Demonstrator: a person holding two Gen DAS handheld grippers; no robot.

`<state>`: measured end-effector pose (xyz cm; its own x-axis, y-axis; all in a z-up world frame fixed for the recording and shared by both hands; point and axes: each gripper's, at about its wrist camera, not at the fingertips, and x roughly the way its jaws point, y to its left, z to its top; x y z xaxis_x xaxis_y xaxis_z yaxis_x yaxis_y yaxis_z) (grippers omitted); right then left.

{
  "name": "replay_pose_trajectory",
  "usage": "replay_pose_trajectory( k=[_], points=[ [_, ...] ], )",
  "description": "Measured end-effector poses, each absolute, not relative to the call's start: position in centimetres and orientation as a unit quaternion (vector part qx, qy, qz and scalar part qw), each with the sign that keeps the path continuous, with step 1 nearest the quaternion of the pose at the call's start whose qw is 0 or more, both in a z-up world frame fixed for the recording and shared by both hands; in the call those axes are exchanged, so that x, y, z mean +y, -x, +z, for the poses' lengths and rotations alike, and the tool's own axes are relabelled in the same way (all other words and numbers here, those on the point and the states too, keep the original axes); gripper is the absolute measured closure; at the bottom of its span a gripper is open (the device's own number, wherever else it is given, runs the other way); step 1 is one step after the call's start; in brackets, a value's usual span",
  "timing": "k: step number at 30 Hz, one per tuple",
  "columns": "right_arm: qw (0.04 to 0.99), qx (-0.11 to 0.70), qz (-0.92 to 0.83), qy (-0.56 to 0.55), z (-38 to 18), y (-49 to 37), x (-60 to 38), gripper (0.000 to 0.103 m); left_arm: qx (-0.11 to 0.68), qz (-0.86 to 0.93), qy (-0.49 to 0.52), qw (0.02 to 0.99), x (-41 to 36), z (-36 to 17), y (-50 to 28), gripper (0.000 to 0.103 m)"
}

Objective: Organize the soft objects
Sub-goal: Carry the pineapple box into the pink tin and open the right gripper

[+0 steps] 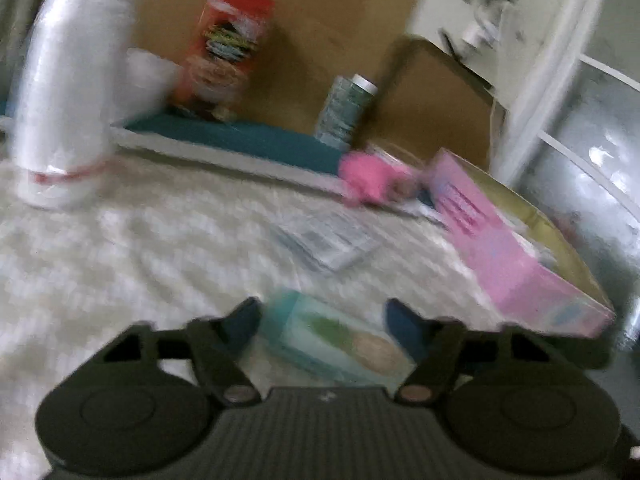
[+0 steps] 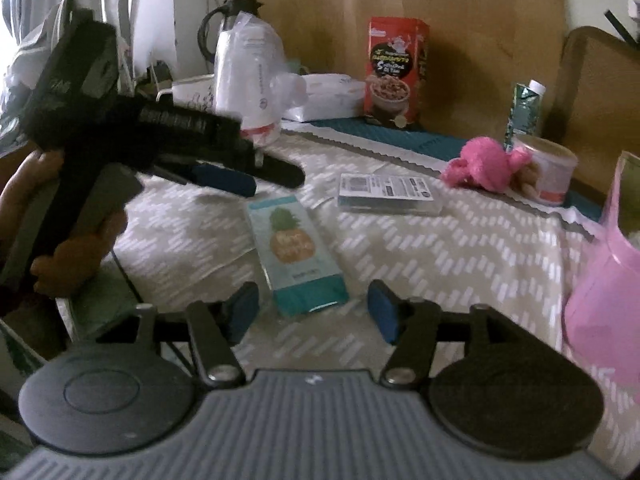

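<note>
A pink plush toy (image 2: 482,164) lies at the far right of the table beside a small tin (image 2: 548,172); it also shows blurred in the left wrist view (image 1: 368,178). A teal pineapple-print pack (image 2: 298,252) lies flat mid-table. My left gripper (image 1: 322,320) is open, its fingers either side of the pack's far end (image 1: 340,340), hovering over it. My right gripper (image 2: 312,312) is open just in front of the pack's near end. The left gripper (image 2: 240,178) also shows in the right wrist view.
A pink tub (image 1: 520,256) stands at the right edge, also in the right wrist view (image 2: 604,304). A flat clear packet (image 2: 388,194) lies mid-table. At the back stand a white wrapped flask (image 2: 248,80), a red cereal box (image 2: 394,72) and a green carton (image 2: 524,110).
</note>
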<state>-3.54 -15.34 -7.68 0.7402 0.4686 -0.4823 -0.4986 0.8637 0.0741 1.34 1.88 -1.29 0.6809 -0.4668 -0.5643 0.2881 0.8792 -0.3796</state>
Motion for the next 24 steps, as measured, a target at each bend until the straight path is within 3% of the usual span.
replay_pose_trajectory(
  k=[8,16,24],
  points=[
    [0.951,0.196,0.239,-0.007,-6.0,5.4,-17.7,0.058,0.335,-0.236,0.153,0.899,-0.3,2.0,-1.8,0.037],
    [0.982,0.121,0.141,-0.045,-2.4,7.4,-24.8,0.058,0.293,-0.334,0.102,0.89,-10.6,8.0,-5.2,0.037],
    [0.991,0.107,0.021,-0.074,-2.8,9.3,-32.9,0.058,0.35,-0.403,0.063,0.844,-22.2,6.2,-8.7,0.037]
  ],
)
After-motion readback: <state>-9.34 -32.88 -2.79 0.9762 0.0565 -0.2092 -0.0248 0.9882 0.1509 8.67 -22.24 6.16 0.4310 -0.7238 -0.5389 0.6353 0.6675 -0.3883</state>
